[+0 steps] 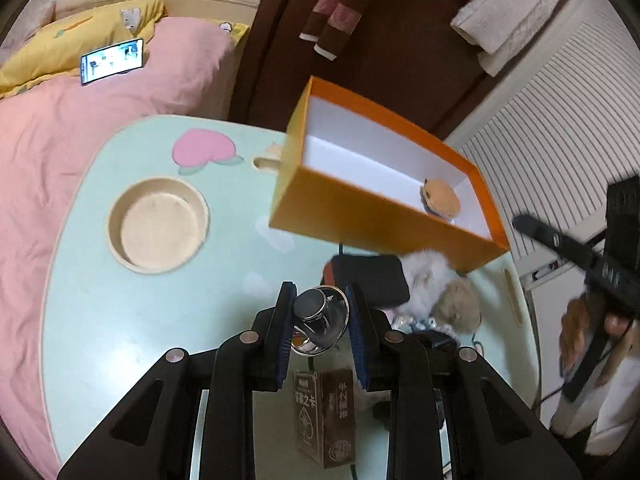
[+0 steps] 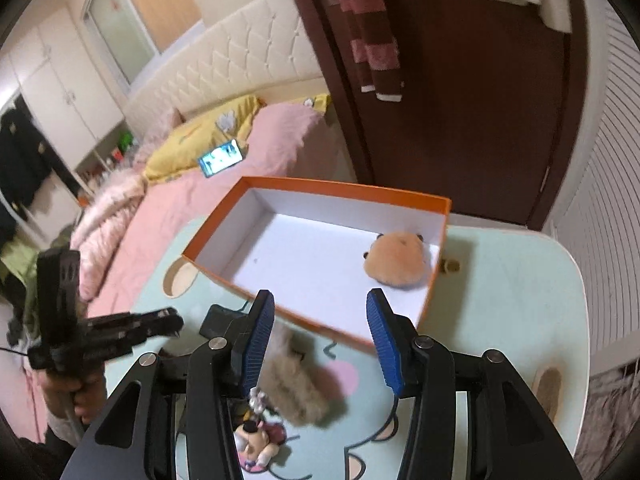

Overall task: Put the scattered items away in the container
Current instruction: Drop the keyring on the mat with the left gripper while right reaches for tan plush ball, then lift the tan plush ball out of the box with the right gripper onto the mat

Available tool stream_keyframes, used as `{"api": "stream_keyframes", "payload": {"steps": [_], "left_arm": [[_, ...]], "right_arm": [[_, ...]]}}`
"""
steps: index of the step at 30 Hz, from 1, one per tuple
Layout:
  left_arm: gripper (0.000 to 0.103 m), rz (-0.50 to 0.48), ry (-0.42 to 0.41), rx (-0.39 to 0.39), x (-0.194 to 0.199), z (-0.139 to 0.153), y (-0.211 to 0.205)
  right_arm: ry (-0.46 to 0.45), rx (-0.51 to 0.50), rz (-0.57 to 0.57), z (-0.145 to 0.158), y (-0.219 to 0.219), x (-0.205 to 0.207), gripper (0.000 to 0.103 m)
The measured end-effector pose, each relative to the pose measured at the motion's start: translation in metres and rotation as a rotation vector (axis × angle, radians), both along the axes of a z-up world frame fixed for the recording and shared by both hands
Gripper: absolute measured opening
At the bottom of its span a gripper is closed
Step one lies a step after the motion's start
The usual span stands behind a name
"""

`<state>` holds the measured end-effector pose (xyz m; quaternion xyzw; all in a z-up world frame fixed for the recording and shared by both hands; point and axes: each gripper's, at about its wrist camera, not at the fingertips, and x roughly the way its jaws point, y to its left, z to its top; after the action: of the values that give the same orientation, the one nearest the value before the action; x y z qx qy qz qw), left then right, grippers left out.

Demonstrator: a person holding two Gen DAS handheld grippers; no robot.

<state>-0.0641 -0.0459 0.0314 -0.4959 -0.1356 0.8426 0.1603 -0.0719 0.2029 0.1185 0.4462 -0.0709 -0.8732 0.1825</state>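
An orange box (image 1: 360, 216) with a white inside stands on the mint table (image 1: 120, 320); it also shows in the right wrist view (image 2: 304, 322). A tan plush toy (image 1: 440, 198) lies inside it, seen too in the right wrist view (image 2: 398, 256). My left gripper (image 1: 320, 306) is shut on a shiny metal bell-like object (image 1: 320, 316), held above the table in front of the box. My right gripper (image 2: 320, 320) is open and empty over the box's near wall. A beige furry plush (image 2: 296, 388), a small doll figure (image 2: 256, 440) and a black pouch (image 1: 372, 276) lie on the table.
A brown card box (image 1: 324, 416) lies under my left gripper. A round cup recess (image 1: 158, 224) is set in the table's left part. A pink bed (image 1: 60, 140) with a phone (image 1: 112, 60) lies to the left. A brown door (image 2: 460, 100) stands behind the box.
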Motion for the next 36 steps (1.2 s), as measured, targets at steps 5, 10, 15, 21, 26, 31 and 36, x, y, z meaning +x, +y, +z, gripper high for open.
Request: {"api": "stream_keyframes", "payload": {"steps": [5,10,15,21,26,31,36], "left_arm": [[0.026,-0.022,-0.011,-0.019,0.005,-0.010,0.012],[0.026,-0.049,0.009,-0.018,0.011,-0.014,0.020],[0.031,-0.083,0.034,-0.011,0.019,-0.012,0.023],[0.058,-0.118,0.096,0.016,0.030,-0.001,0.033],[0.059,-0.088,0.146,0.053,0.035,0.010,0.023],[0.059,0.021,0.168,0.101,0.031,0.016,-0.008],[0.059,0.094,0.165,0.099,0.029,0.015,-0.030]], "right_arm": [[-0.061,0.099,-0.010,-0.014,-0.014,-0.023,0.047],[-0.112,0.162,-0.052,-0.026,-0.013,-0.047,0.047],[-0.130,0.245,-0.081,-0.027,-0.016,-0.069,0.047],[-0.176,0.349,-0.078,-0.034,-0.024,-0.091,0.047],[-0.212,0.487,-0.051,-0.049,-0.039,-0.106,0.056],[-0.237,0.675,-0.002,-0.073,-0.056,-0.113,0.069],[-0.232,0.625,-0.003,-0.072,-0.049,-0.113,0.034]]}}
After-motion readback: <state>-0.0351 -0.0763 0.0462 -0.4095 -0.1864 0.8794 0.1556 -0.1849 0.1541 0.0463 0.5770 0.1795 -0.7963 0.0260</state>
